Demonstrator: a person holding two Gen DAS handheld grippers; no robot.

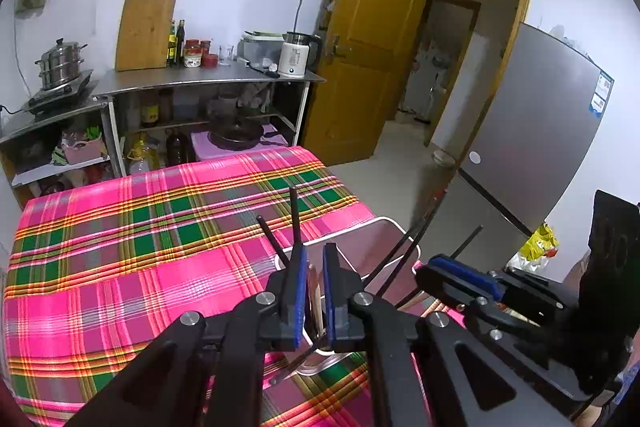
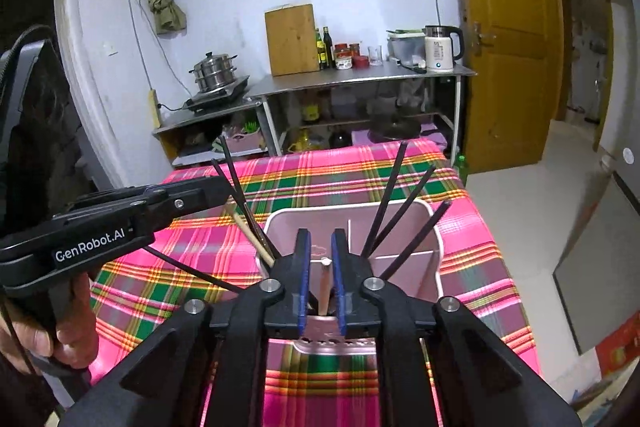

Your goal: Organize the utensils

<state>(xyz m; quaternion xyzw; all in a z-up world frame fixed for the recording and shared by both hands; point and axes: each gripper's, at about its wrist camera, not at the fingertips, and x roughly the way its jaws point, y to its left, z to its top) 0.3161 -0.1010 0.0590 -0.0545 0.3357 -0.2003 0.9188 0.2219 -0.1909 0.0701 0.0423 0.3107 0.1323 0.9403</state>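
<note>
1. My right gripper sits in the lower middle of its own view. Its blue pads are slightly apart, and a wooden chopstick stands upright in the gap. There is a sliver of space on the chopstick's left side, so the pads are not pressing on it.
2. That chopstick goes down into the near end of the utensil holder, a pale rectangular tub with dividers. The tub stands on the plaid cloth just beyond my fingers.
3. Three black chopsticks stand in the holder's right compartment and fan out toward the upper right of the frame.
4. At the holder's left edge, a dark pair and some wooden sticks lean toward the upper left.
5. My left gripper is at the lower centre of its own view. Its pads are drawn almost together, leaving a narrow slit, and I see nothing pinched between them. A black stick rises from behind its left finger.
6. In the right wrist view the left gripper reaches in from the left edge, with my left hand wrapped around its handle. Its tip is beside the dark pair, but I cannot tell whether it touches them.
7. In the left wrist view the holder's rim shows at centre right, with the right gripper to the right of it.
</note>
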